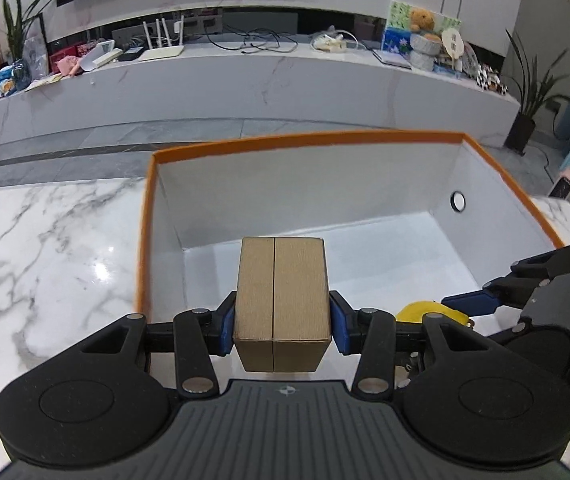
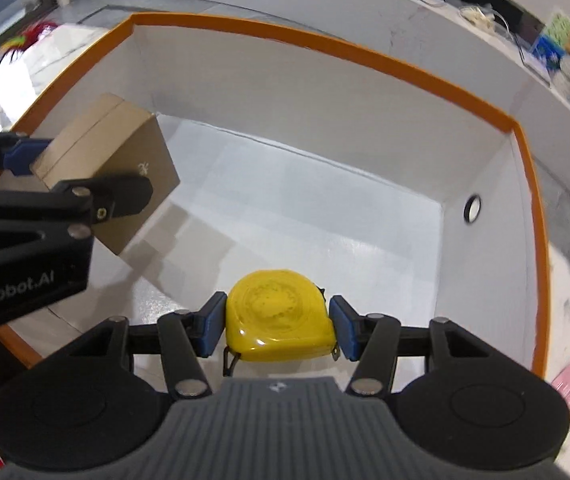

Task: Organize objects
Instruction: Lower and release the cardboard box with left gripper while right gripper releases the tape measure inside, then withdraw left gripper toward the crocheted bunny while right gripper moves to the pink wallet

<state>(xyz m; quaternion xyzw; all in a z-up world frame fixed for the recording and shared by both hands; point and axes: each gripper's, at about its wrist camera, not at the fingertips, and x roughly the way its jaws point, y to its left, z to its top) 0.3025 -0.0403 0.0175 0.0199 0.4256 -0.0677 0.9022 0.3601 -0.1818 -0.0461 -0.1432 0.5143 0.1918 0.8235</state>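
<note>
Brown box (image 1: 283, 304) clamped by left gripper (image 1: 283, 322), centre frame over orange-rimmed bin (image 1: 305, 136) | yellow tape measure (image 2: 279, 316) pinched by right gripper (image 2: 277, 330), lower centre | risk: grippers seen close together, collision likely; released from height, either could tumble or bounce.

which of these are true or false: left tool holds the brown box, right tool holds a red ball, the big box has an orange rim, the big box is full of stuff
1. The left tool holds the brown box. True.
2. The right tool holds a red ball. False: it grips a yellow tape measure.
3. The big box has an orange rim. True.
4. The big box is full of stuff. False: the white floor in view lies bare; both items hang above it.
</note>
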